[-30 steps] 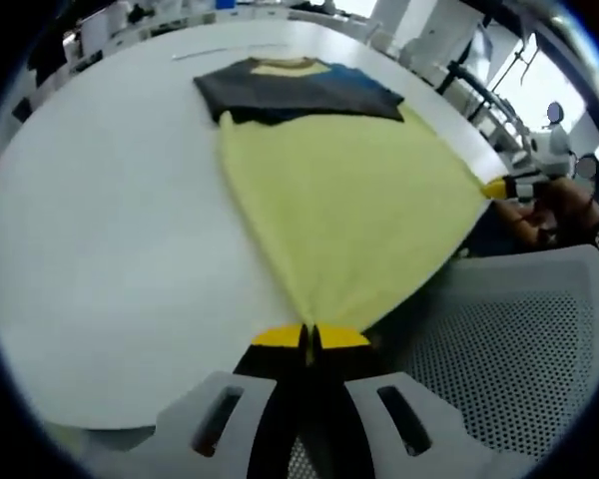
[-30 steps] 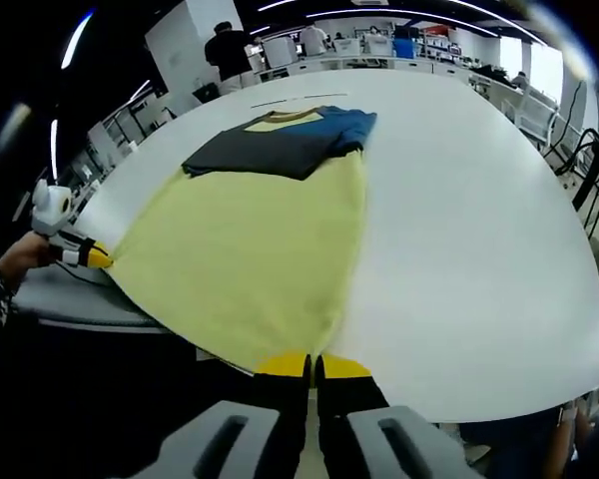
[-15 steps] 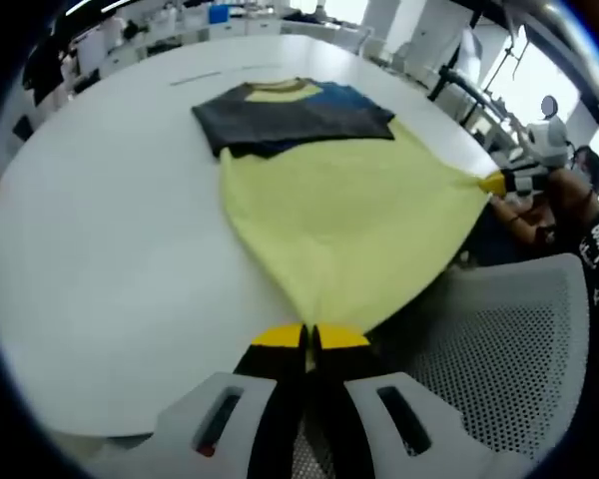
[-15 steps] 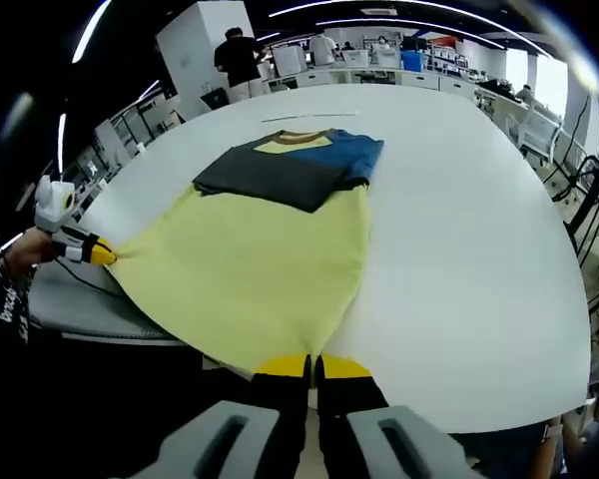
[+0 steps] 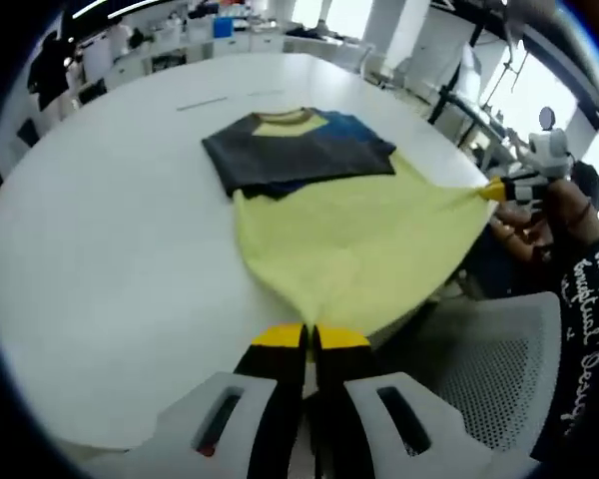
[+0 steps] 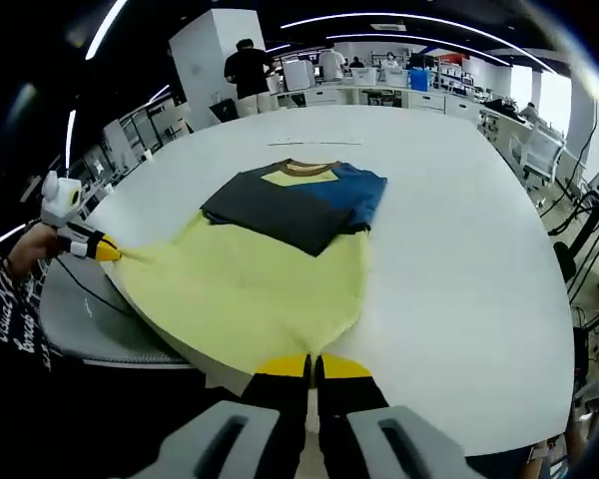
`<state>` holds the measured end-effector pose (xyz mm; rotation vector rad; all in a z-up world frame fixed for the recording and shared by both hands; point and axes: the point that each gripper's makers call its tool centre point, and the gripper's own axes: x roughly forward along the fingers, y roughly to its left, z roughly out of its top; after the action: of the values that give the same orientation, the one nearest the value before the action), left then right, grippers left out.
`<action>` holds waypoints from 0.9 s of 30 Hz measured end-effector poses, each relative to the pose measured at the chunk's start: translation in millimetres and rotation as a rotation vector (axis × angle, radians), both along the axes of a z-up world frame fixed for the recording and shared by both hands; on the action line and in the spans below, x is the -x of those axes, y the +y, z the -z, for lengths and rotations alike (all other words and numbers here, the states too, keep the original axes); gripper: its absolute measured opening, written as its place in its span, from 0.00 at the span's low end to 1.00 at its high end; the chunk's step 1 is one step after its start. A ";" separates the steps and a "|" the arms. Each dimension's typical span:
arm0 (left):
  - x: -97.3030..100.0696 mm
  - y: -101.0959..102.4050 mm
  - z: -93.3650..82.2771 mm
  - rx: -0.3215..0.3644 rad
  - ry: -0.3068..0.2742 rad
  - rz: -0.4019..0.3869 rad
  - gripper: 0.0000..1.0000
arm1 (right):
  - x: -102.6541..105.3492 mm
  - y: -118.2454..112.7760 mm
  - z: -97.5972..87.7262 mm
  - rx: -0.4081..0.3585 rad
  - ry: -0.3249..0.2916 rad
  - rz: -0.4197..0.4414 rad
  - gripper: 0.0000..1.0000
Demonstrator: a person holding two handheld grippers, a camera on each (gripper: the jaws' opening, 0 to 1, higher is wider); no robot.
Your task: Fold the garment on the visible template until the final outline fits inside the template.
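Across the near edge of the large white round table [image 5: 100, 259] lies the yellow T-shirt with dark grey and blue folded upper part [image 5: 349, 235], its yellow hem drawn off the edge toward the grippers. Left gripper [image 5: 309, 337]: yellow-tipped jaws pressed together on one hem corner. Right gripper [image 6: 312, 366]: jaws likewise closed on the opposite hem corner; it also enters the left gripper view from the right [image 5: 493, 188], beside a person's hand [image 5: 564, 205]. In the right gripper view the garment [image 6: 270, 269] has the left gripper [image 6: 105, 250] at its far-left corner.

Versus 1.0 s ago: both grippers have lifted and pulled back; the yellow panel looks shorter and slacker, with a soft crease near the hem, and the grey-blue part sits nearer. A grey perforated chair back [image 5: 479, 374] stands at the table's near edge.
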<state>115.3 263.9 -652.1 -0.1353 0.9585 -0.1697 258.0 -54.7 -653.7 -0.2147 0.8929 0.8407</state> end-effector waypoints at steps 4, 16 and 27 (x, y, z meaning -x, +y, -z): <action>-4.8 3.5 -6.0 0.006 -0.017 -0.015 0.00 | -0.4 5.2 -9.5 -0.004 -0.016 -0.004 0.00; -20.8 12.9 -31.4 -0.012 -0.072 -0.018 0.00 | -15.7 17.1 -35.4 -0.026 -0.074 -0.015 0.00; -42.2 22.4 -50.2 -0.035 -0.136 -0.015 0.00 | -28.8 26.5 -52.4 -0.016 -0.113 -0.045 0.00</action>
<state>157.5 286.3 -601.9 -0.0973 0.8246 -0.1462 286.8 -28.2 -601.3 -0.2669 0.7776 0.8683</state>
